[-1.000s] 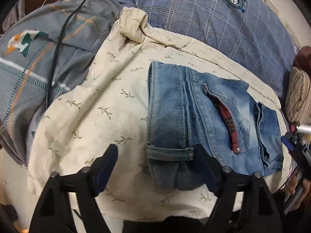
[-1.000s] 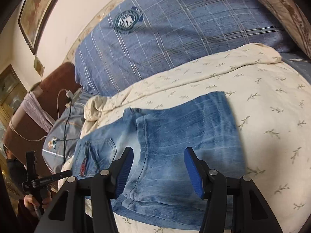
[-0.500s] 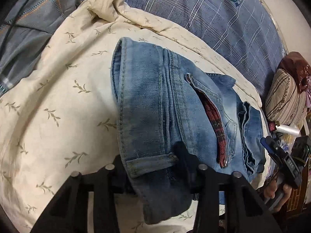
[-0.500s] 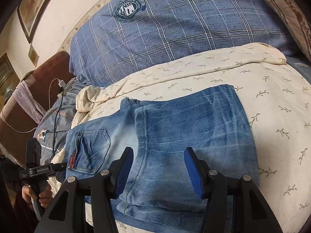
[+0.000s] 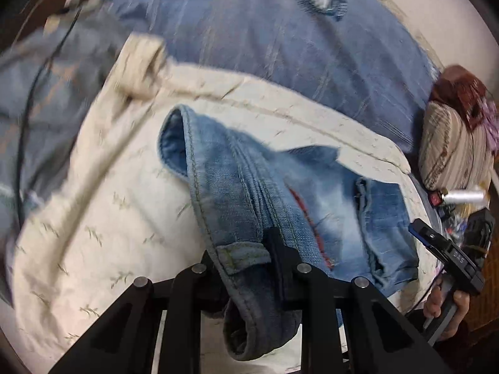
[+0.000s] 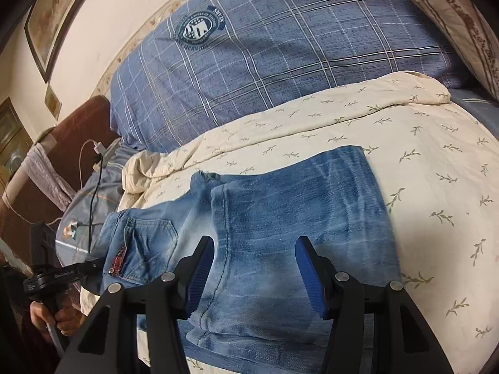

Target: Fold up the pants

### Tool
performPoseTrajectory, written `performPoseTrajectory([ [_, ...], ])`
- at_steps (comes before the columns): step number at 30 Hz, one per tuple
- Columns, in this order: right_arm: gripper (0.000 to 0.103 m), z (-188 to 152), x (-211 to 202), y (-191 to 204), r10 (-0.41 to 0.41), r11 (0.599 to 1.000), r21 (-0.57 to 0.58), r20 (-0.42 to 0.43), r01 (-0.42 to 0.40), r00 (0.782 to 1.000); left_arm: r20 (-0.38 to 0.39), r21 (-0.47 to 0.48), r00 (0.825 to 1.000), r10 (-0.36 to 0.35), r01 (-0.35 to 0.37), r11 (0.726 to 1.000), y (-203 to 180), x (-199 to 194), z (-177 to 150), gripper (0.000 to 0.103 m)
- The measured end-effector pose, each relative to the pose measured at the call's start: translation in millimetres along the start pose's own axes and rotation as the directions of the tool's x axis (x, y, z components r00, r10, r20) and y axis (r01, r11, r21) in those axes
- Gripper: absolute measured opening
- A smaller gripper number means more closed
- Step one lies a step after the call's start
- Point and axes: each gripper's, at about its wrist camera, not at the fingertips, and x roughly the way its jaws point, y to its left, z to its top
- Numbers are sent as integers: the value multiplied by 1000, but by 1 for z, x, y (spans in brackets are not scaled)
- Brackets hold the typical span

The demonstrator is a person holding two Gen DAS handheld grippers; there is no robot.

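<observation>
Light blue jeans (image 6: pixel 280 218) lie partly folded on a cream sheet with a leaf print (image 6: pixel 421 155). My left gripper (image 5: pixel 246 258) is shut on the jeans' waistband by a belt loop (image 5: pixel 243 257) and lifts that end off the sheet; the denim (image 5: pixel 237 193) hangs between the fingers. In the right wrist view the left gripper (image 6: pixel 78 272) shows at the jeans' left end, near the back pocket (image 6: pixel 149 243). My right gripper (image 6: pixel 255 268) is open, its blue pads hovering over the folded leg part without holding it.
A blue plaid duvet (image 6: pixel 280 46) lies behind the sheet. A grey-blue pillow with a black cable (image 6: pixel 93 199) is at the left. A striped pillow (image 5: pixel 452 152) and small items (image 5: pixel 461 198) sit at the right of the left wrist view.
My left gripper closed on the waistband and has lifted it up off the sheet; that view is now motion-blurred. The right gripper has stayed open over the leg part.
</observation>
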Motion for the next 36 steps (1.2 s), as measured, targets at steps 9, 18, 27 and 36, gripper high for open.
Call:
performPoseTrajectory([
  [9,58,11,-30,-29,21,995,91,77,-28,997,32,281,999,7,-15,960,-127,-20,15,23],
  [18,58,18,-77,-97,51,953,286,176,-101,983,-108,574,993,46,24,818,-284,66,-25,23],
  [27,64,21,-80,-133,182,882,407,177,-240,967,-77,578,986,-149,166,799,-303,30,-33,67],
  [36,65,22,-66,-80,260,927,240,137,-287,956,86,439,992,87,-117,891,-187,-2,-10,74],
])
